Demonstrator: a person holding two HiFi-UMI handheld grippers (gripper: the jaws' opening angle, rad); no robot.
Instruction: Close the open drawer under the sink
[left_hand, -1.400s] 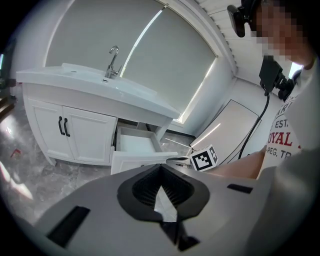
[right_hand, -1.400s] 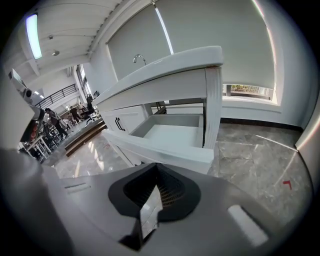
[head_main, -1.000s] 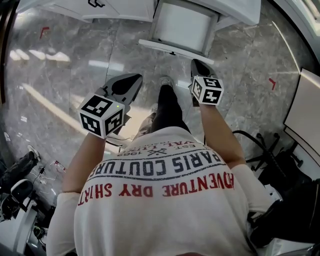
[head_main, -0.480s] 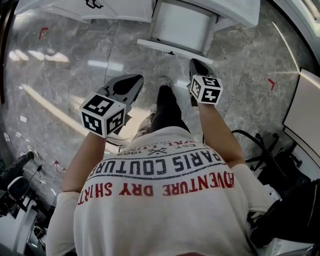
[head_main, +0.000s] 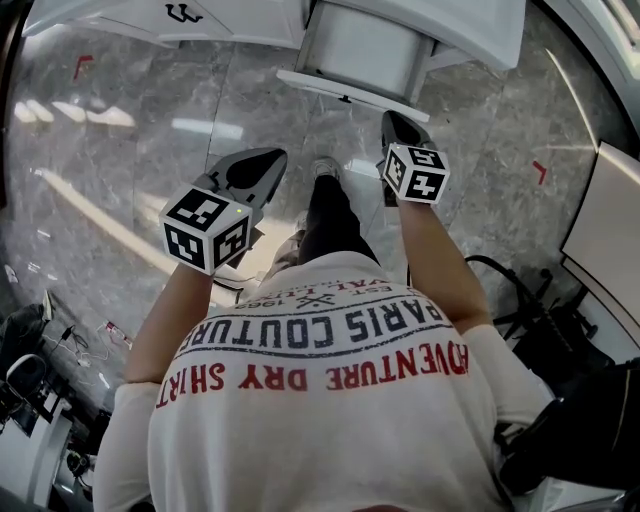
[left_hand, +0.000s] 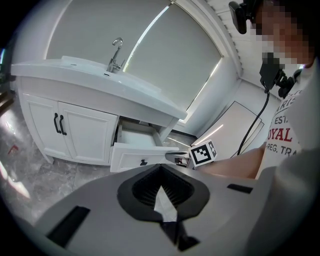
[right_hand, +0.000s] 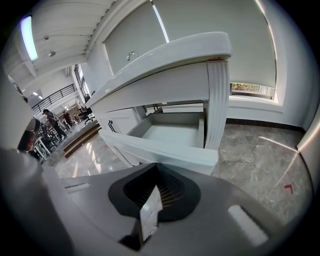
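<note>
1. Grey marble floor (head_main: 150, 130) fills our head view, and the drawer (head_main: 365, 50) juts open from the white cabinet (head_main: 235, 22) ahead. Our left gripper (head_main: 275, 157) hangs well short of it, while the right gripper (head_main: 390, 120) sits just below the drawer front. Our shirt (head_main: 330, 370) reads "PARIS COUTURE" and "ADVENTURE DRY SHIRT".
2. Left gripper view: jaws pressed together, empty. The drawer gapes under the sink (left_hand: 90, 80).
3. Right gripper view: jaws together, empty, with the drawer front close. We judge an off-centre push could skew and jam it, or the tips could slip off.

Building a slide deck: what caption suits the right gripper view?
Shut, empty right gripper faces the open drawer beneath the white sink.
</note>
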